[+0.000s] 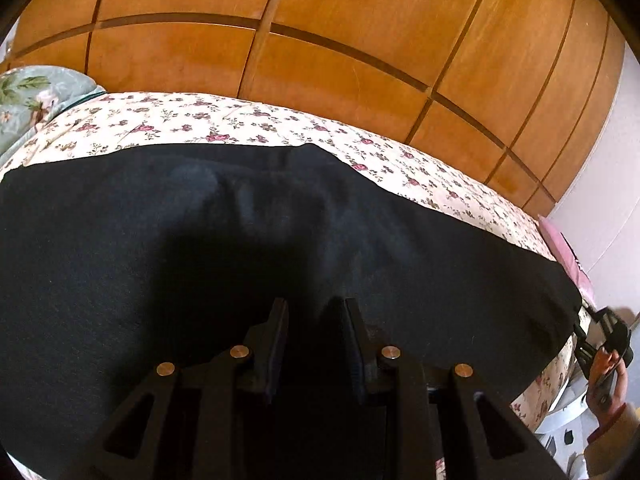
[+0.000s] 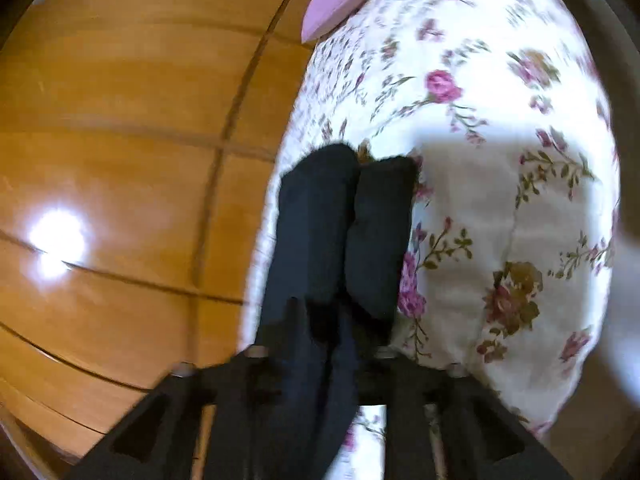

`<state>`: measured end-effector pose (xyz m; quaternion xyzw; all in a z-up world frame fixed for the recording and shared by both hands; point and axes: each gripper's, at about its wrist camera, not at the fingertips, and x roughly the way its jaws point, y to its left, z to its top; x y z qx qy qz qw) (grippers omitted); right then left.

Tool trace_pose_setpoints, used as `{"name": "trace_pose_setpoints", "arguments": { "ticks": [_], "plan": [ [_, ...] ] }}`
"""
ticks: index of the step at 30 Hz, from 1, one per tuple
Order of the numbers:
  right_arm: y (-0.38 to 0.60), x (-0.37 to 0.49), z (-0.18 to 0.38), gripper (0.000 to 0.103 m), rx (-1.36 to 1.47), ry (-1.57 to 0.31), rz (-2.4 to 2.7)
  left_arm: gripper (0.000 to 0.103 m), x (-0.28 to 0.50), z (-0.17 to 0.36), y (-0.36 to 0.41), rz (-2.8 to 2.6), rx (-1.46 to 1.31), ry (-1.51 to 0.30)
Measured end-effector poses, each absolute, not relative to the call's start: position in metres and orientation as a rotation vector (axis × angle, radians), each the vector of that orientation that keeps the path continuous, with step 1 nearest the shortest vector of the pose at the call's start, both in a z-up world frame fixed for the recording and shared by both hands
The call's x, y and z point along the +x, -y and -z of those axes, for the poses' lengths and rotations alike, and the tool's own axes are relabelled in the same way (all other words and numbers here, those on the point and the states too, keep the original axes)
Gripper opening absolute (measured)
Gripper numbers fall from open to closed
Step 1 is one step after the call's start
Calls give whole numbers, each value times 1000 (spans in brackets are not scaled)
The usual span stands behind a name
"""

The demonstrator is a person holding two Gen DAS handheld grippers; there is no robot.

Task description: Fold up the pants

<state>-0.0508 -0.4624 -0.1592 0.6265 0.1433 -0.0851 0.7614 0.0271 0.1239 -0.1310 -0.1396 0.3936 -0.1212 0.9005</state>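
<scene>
Black pants (image 1: pixel 280 240) lie spread on a floral bedspread (image 1: pixel 240 120), just ahead of the left gripper (image 1: pixel 316 312), whose jaws stand apart and empty. The right gripper (image 2: pixel 320 312) has dark cloth bunched between its jaws; whether it is pinched, I cannot tell. The fold seems underway; next, carry the gathered end across.

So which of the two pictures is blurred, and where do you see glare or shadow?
Right wrist view: motion-blurred, strong glare on the wooden wardrobe. Left wrist view: sharp, curved by the fisheye; a dark shadow lies on the black pants ahead of the left gripper.
</scene>
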Motion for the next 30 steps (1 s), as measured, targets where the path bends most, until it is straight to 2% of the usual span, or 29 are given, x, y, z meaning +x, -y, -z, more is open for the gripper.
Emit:
{"name": "trace_pose_setpoints", "arguments": {
  "ticks": [2,5,8,10,11,12,15,18,23,25,26,30],
  "plan": [
    [464,-51,159,44,1378,-262,126,27,28,132,-126,245,-297,-814],
    [458,-36,157,44,1353,-313,33,27,32,129,-124,234,-316,-812],
    [443,-17,152,34,1219,-442,88,27,33,127,-122,239,-317,-806],
    [437,-12,147,29,1165,-440,116,27,36,129,-121,228,-303,-817],
    [435,-11,145,11,1135,-438,142,27,37,131,-120,222,-291,-822],
    [440,-12,143,7,1122,-428,172,27,38,132,-119,223,-284,-823],
    [441,-16,126,7,1131,-349,169,27,37,130,-121,231,-283,-829],
    [426,-22,102,7,1011,-368,174,27,37,131,-125,240,-307,-832],
    [436,-35,144,6,1069,-542,282,27,36,131,-126,247,-306,-837],
    [450,-37,147,8,1130,-500,261,27,35,129,-125,249,-292,-847],
    [452,-41,143,12,1126,-484,287,27,34,128,-125,249,-292,-851],
    [459,-63,102,16,958,-394,518,27,35,119,-127,243,-341,-859]
  ]
}}
